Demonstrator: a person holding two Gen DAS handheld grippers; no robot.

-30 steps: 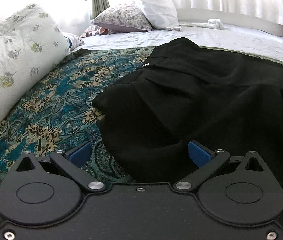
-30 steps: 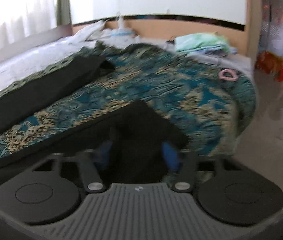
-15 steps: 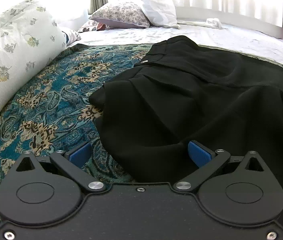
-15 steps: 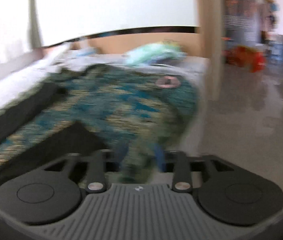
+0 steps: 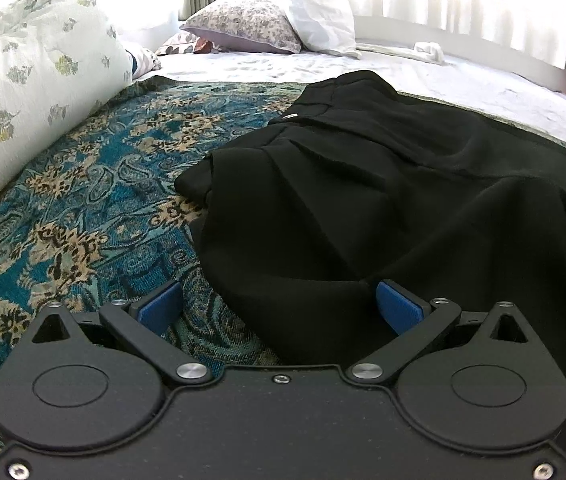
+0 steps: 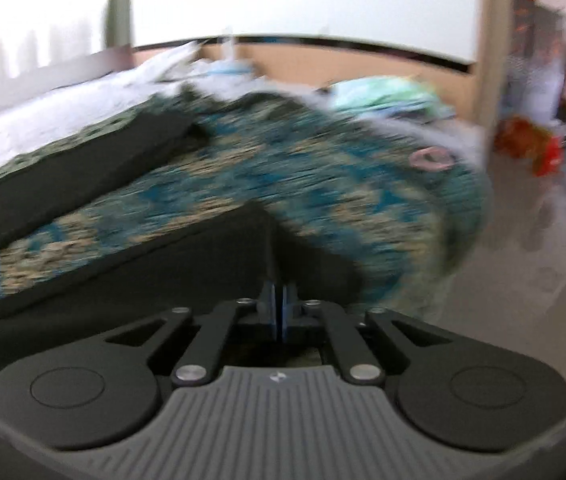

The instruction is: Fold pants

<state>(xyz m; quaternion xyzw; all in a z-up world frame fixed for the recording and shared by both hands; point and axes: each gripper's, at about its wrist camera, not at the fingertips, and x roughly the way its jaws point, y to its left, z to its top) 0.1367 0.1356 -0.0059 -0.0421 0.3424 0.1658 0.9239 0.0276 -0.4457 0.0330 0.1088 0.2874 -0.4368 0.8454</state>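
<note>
Black pants [image 5: 363,200] lie spread on a teal patterned bedspread [image 5: 83,208]. My left gripper [image 5: 279,304] is open low over the near edge of the pants. Black cloth lies between its blue pads [image 5: 159,308], which do not press on it. The right wrist view is blurred. There, one pant leg [image 6: 63,184] stretches away at the left and the end of the nearer leg [image 6: 223,248] sits just in front of the fingers. My right gripper [image 6: 279,308] is shut, its blue pads pinching a ridge of that black cloth.
A large floral pillow [image 5: 23,80] lies along the left, and two more pillows [image 5: 251,28] rest at the head of the bed. In the right wrist view the bed edge drops to bare floor [image 6: 523,280]. A pink ring [image 6: 431,158] and a green cloth pile [image 6: 387,96] sit near the far corner.
The right gripper's jaws went from apart to closed together. Its view swung off to the right and then back over the pant leg end. The left gripper stayed open and barely shifted.
</note>
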